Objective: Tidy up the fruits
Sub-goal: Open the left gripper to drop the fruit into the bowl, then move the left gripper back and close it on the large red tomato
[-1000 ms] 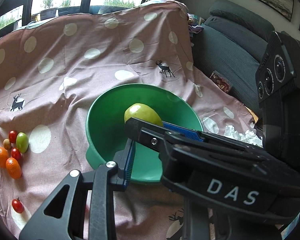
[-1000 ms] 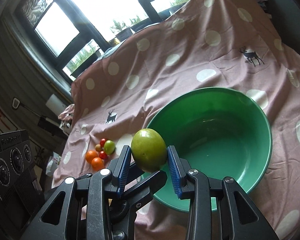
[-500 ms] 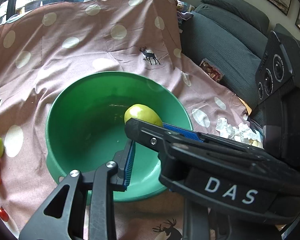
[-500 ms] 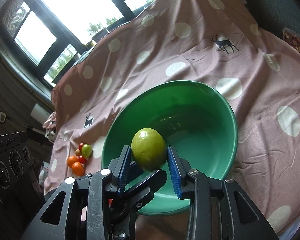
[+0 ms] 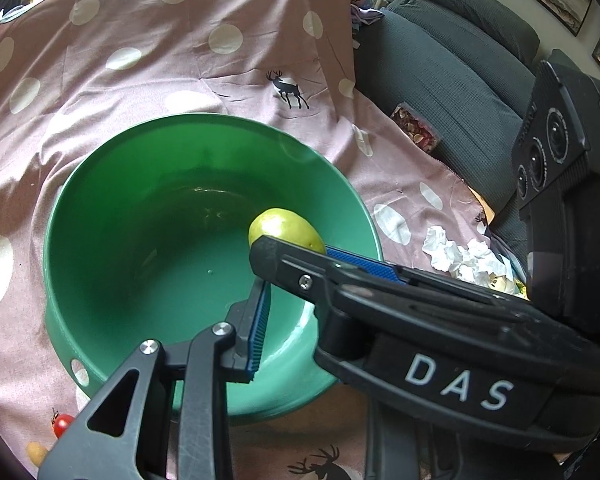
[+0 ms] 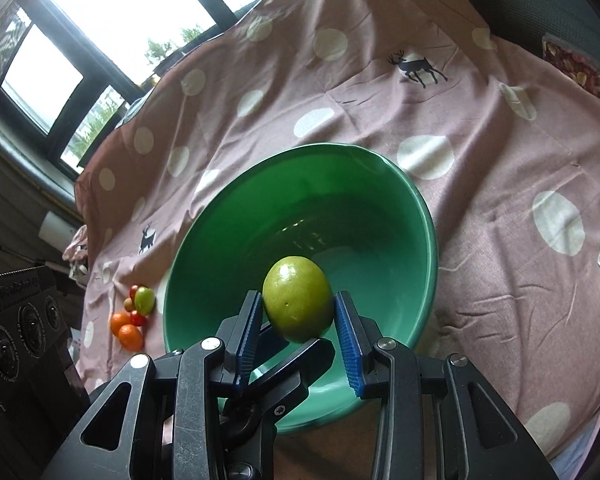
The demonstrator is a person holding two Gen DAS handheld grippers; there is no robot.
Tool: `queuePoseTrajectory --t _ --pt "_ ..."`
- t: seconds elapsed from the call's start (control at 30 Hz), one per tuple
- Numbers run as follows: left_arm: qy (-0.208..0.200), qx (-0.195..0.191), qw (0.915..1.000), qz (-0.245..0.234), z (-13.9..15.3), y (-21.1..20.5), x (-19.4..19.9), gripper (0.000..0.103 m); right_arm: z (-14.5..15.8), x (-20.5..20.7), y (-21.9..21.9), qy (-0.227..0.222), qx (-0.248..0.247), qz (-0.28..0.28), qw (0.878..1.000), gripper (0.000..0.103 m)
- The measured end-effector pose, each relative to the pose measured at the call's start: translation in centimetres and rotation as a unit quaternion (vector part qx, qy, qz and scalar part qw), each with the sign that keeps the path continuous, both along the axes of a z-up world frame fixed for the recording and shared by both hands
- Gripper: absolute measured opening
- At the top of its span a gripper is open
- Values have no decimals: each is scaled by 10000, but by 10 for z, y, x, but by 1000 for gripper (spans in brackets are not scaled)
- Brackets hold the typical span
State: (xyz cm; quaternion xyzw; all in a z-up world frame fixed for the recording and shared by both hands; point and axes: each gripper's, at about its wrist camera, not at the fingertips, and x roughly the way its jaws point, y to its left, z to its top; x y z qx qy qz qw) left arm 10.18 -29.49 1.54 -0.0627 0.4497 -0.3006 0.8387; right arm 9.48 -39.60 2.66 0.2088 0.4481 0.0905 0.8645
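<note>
My right gripper (image 6: pixel 296 300) is shut on a green round fruit (image 6: pixel 298 304), which hangs over the near inside of the green bowl (image 6: pixel 432 240). In the left wrist view the same fruit (image 5: pixel 286 228) shows above the right gripper (image 5: pixel 296 246), which crosses in front of my left gripper (image 5: pixel 284 300). Only one blue-padded finger (image 5: pixel 260 320) of the left gripper is visible, over the bowl (image 5: pixel 204 118), and nothing shows in it. The bowl's inside is bare. Small orange, red and green fruits (image 6: pixel 134 314) lie on the cloth left of the bowl.
A pink spotted cloth (image 5: pixel 180 60) with deer prints covers the table. A dark sofa (image 5: pixel 440 60) stands at the right, with a snack packet (image 5: pixel 416 128) and crumpled tissue (image 5: pixel 460 256) near it. A red cherry tomato (image 5: pixel 62 424) lies at the bowl's near left. Windows (image 6: pixel 100 0) are behind.
Both grippers have moved forward and down together over the bowl. The green fruit has gone from the bowl's near rim to over its inside. The small fruit pile has left the left wrist view.
</note>
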Motion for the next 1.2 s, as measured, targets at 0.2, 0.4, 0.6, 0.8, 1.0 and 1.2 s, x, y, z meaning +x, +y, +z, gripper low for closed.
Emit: queuePoseTrajectory --t 0.2,0.4,0.6,0.8,1.0,1.2 --pt "40 -2 10000 8 -2 -1 1 25 0 0 3 37 -132 -43 9999 39" --pt "17 11 9999 136 -1 4 -3 28 0 1 5 41 -247 -118 9996 39" --pt "-172 -73 9993 313 12 20 -12 56 7 -3 1 -158 -154 -249 9994 60" --pt "-391 -260 9966 669 27 53 -30 78 20 -10 1 -514 -9 -392 9979 68" --pt "-573 -176 9885 1392 37 103 -52 87 36 -17 16 -947 80 -247 9952 82" --pt "-435 177 9744 2200 31 160 -69 87 45 -21 45 -1129 111 147 9934 86"
